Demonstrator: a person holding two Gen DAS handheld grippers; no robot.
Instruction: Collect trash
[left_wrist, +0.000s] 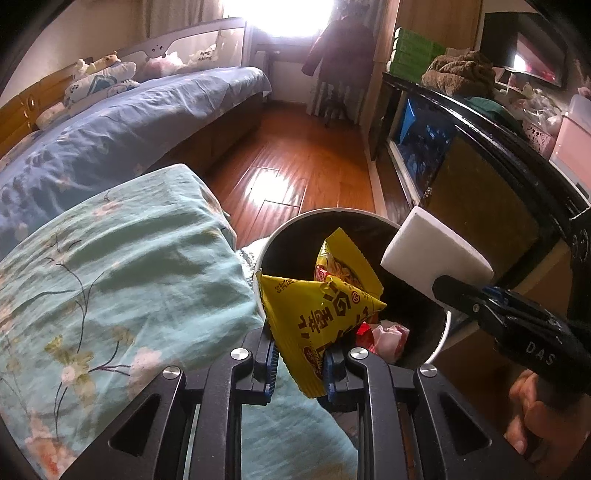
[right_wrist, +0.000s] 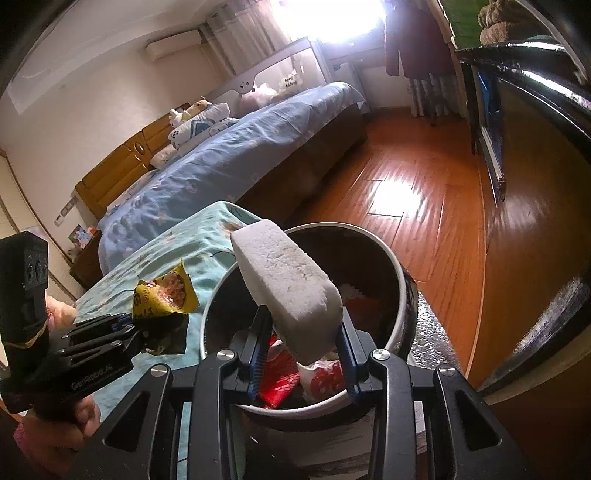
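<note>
Both grippers pinch trash over the bin (right_wrist: 391, 258): left gripper (left_wrist: 301, 363) nips a light, crinkly yellow wrapper (left_wrist: 317, 314) by its edge, where thin film could slip. Right gripper (right_wrist: 303, 347) squeezes a soft white foam block (right_wrist: 288, 280) at its near end; it looks light and squashy.

Bedroom. Glossy reddish-brown wooden plank floor (left_wrist: 295, 155), bright glare patch on it. Overexposed window (left_wrist: 284, 16) at far end, pale curtains beside it. Long bed with blue patterned duvet (left_wrist: 110, 136) along left; soft toys and pillows near orange-brown wooden headboard (right_wrist: 118, 173). Grey-framed bed guard rail (left_wrist: 199, 44) at bed's far side. Dark red coat (left_wrist: 343, 44) hanging near window. Black-edged cabinet (left_wrist: 480, 125) along right. White wall air conditioner (right_wrist: 173, 44) high on cream wall. Teal floral cloth (left_wrist: 110, 277) in foreground.
</note>
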